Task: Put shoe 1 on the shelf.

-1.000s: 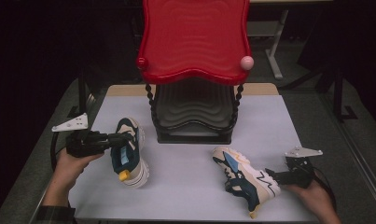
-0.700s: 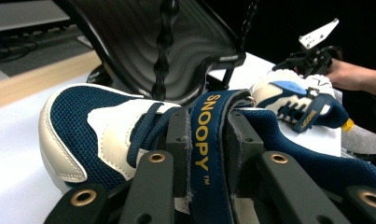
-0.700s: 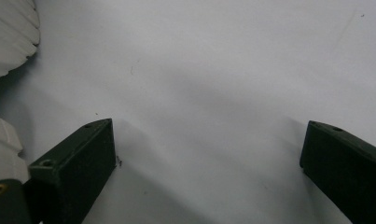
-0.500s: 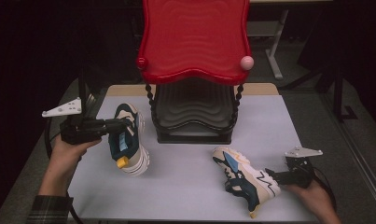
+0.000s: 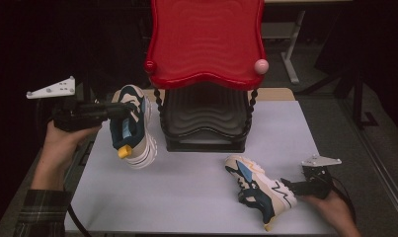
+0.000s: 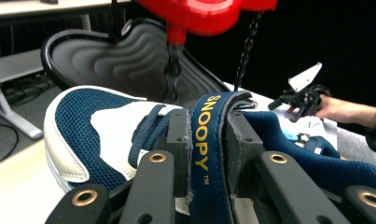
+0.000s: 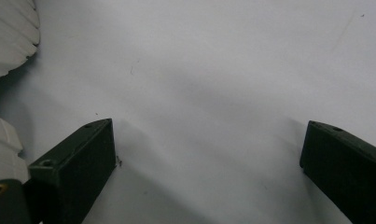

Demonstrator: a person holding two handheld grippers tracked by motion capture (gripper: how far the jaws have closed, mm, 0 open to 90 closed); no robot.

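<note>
A navy, white and cream sneaker (image 5: 132,131) hangs in the air left of the shelf rack, toe pointing down. My left gripper (image 5: 129,106) is shut on its navy tongue strap (image 6: 205,140), which reads SNOOPY and sits pinched between the black jaws of the left gripper (image 6: 208,128). The matching second sneaker (image 5: 258,190) lies on the white table (image 5: 186,197) at the front right. My right gripper (image 5: 287,184) rests just right of that sneaker. In the right gripper view the gripper (image 7: 206,144) stands open over bare table, with the sneaker's white sole (image 7: 8,37) at the left edge.
A two-tier rack stands at the back middle, with a red wavy top shelf (image 5: 206,39) over a black lower shelf (image 5: 204,118). A pink ball (image 5: 261,65) caps its right post. The table's left edge lies under my left hand.
My left gripper has lifted the sneaker off the table and carried it up and back toward the rack. The right gripper and the second sneaker have stayed in place.
</note>
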